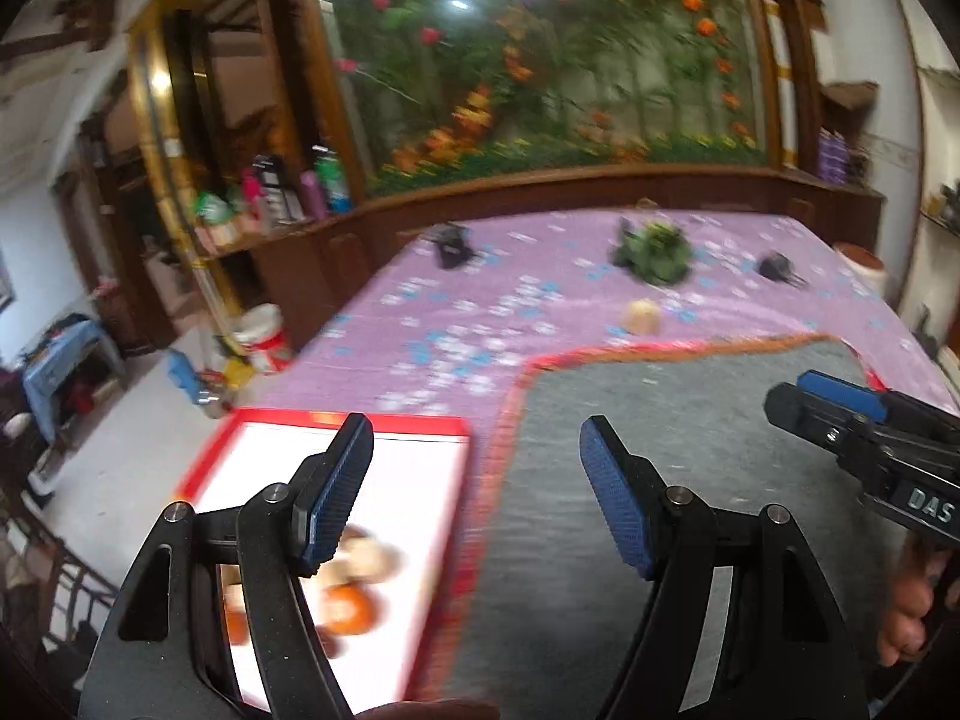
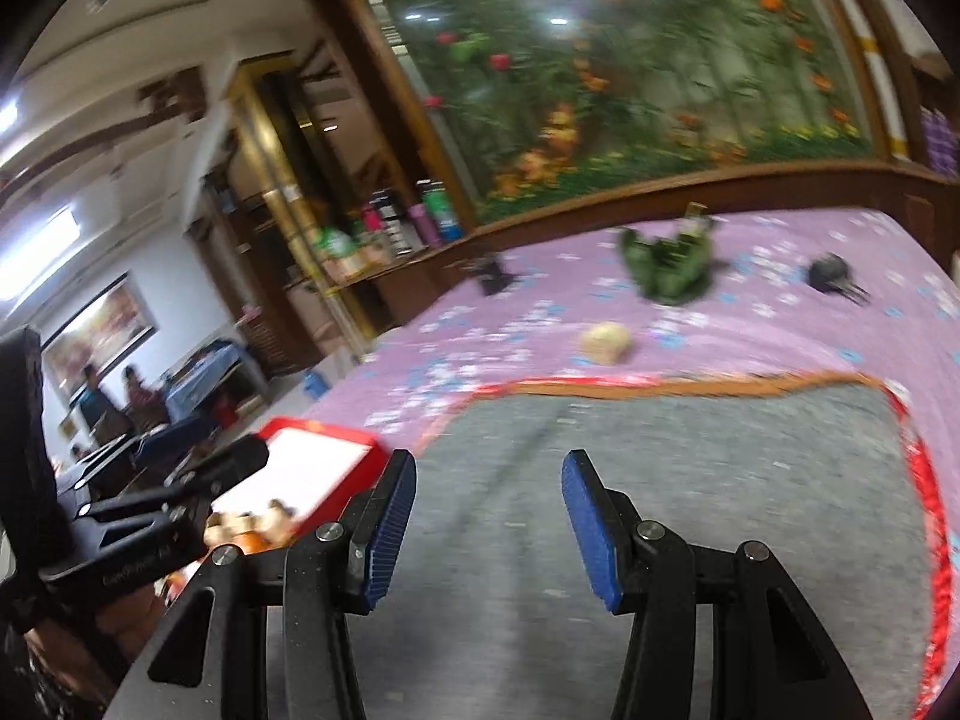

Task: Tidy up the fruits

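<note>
**Both claws empty above the grey mat, fruit tray off to your left**

Your left claw is spread wide with nothing between its blue pads. Under its left finger sits the red-rimmed white tray, long side running away from you, with the blurred pile of fruits at its near end; they are too smeared to say which way any one points. Your right claw is also parted and holds nothing, hanging over the grey mat. Ahead of both claws, past the mat's orange edge, one pale fruit lies alone on the purple cloth, with a green heap further beyond.
</note>
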A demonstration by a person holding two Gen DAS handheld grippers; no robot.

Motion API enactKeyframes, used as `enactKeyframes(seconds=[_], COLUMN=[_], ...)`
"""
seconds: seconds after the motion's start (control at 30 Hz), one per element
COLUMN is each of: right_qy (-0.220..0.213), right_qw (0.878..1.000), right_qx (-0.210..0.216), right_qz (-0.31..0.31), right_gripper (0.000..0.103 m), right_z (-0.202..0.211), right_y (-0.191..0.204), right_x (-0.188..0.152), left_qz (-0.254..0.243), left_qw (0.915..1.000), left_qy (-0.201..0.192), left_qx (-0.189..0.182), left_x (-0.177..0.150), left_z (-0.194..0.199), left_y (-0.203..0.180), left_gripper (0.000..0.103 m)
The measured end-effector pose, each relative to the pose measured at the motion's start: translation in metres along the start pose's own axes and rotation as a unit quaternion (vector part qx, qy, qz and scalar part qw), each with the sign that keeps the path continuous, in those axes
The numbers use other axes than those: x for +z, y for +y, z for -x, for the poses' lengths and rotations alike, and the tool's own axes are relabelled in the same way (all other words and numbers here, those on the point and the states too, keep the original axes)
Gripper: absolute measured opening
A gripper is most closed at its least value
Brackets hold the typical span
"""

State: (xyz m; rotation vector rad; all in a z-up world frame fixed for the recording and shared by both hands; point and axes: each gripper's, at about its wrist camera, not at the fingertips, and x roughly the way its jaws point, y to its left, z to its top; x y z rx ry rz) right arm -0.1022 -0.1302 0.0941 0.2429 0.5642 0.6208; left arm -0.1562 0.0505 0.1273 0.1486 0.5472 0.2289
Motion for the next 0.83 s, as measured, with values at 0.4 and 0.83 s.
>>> enactKeyframes(seconds=[0.4, 0.83], right_qy=[0.064, 0.100], right_qw=[0.990, 0.977], right_qx=[0.099, 0.123], right_qz=[0.079, 0.142], right_gripper=[0.049, 0.049], right_z=[-0.057, -0.086], right_y=[0.162, 0.241], right_x=[-0.007, -0.032], left_qz=[0.125, 0.177], left_qw=[0.9852, 0.9734], left_qy=[0.028, 0.018], left_qx=[0.114, 0.144], left_x=[-0.048, -0.081], left_z=[0.039, 0.060], left_y=[0.140, 0.202], left_gripper=[0.072, 0.072])
